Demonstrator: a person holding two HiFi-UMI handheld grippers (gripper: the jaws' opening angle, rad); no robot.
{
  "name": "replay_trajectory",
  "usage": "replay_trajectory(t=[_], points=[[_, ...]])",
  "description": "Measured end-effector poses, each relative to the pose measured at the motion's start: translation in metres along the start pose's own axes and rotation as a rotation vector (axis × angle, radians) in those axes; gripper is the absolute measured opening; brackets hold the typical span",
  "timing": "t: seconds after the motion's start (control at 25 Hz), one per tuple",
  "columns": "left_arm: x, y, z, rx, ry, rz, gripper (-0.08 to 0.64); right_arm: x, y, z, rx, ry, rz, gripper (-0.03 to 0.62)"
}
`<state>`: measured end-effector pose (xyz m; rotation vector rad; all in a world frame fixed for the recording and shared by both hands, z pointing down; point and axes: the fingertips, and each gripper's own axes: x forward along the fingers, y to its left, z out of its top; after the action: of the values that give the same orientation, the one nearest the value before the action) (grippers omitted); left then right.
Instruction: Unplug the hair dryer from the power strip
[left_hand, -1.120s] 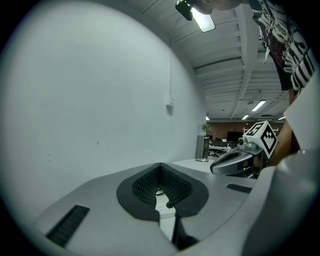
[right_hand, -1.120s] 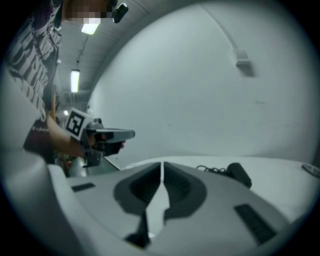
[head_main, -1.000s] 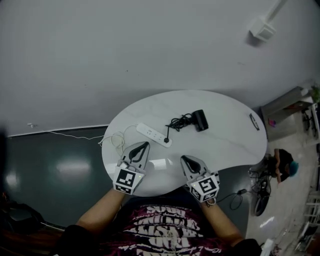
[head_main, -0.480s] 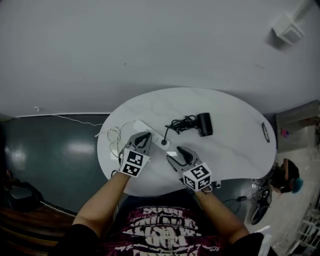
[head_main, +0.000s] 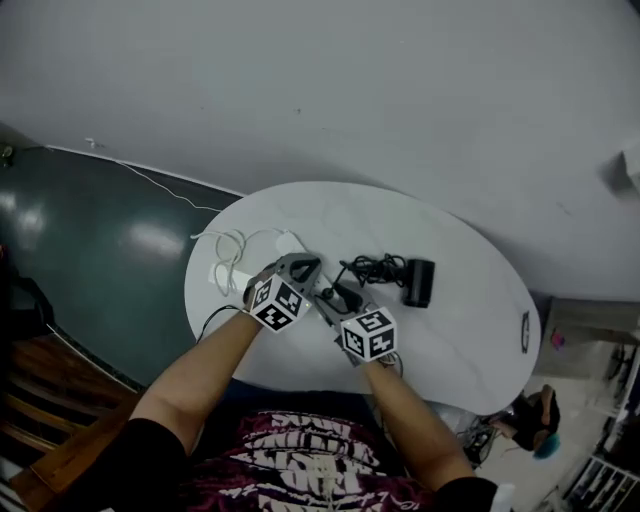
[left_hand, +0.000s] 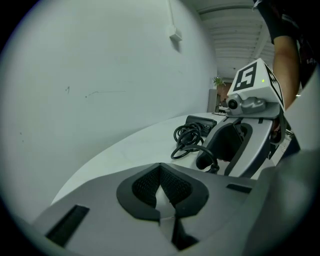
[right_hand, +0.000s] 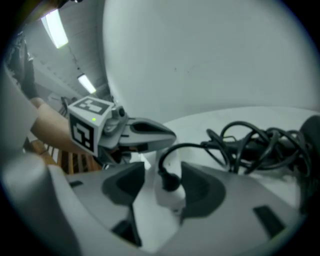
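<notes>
On the white table (head_main: 470, 320), the right gripper (right_hand: 162, 167) had just opened its jaws wide around, not pressing, the black plug (right_hand: 170, 182) seated in the power strip (right_hand: 171, 200), the left gripper (left_hand: 160, 167) stood closed and empty just left, and the hair dryer (head_main: 418, 282) lay farther right.

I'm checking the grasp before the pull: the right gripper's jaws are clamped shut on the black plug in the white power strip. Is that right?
No. The jaws of the right gripper are not clamped: they have just been opening and stand apart on either side of the black plug in the white power strip, not pressing it. The right gripper view shows this.
</notes>
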<state>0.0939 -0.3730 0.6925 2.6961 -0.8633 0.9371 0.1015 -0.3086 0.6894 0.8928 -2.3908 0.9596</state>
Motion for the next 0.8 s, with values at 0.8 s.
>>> replay_trajectory(t=[0.8], points=[[0.015, -0.001, -0.008, 0.097, 0.006, 0.06, 0.017, 0.007, 0.007, 0.02, 0.044, -0.135, 0.058, 0.041]])
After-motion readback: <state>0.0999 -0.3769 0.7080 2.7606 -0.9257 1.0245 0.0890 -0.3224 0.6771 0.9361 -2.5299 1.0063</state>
